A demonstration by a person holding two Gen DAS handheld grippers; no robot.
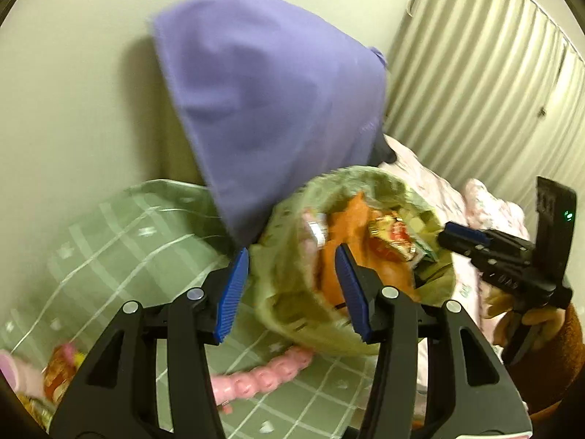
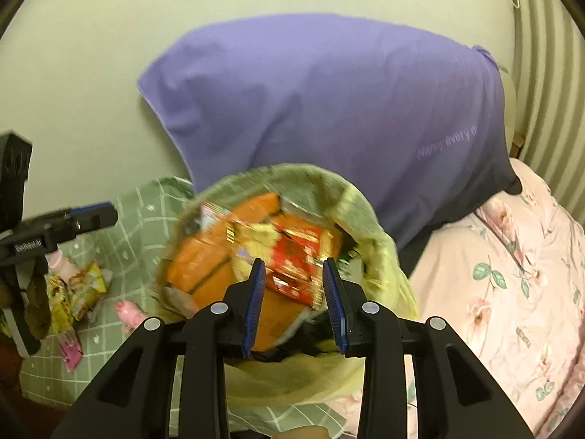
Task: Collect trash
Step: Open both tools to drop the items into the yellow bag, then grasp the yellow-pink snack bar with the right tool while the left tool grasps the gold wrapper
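A pale green trash bag lies open on the green checked sheet, blurred, holding an orange packet and a red and yellow wrapper. My left gripper is open, with the bag's near rim between its blue pads but not pinched. My right gripper is open just above the bag's mouth with nothing gripped. In each wrist view the other gripper shows at the side, the right gripper and the left gripper. Loose yellow wrappers and a pink packet lie left of the bag.
A purple pillow leans on the wall behind the bag. A pink floral quilt lies to the right, with a ribbed curtain beyond it. A pink bumpy item lies on the sheet near the bag.
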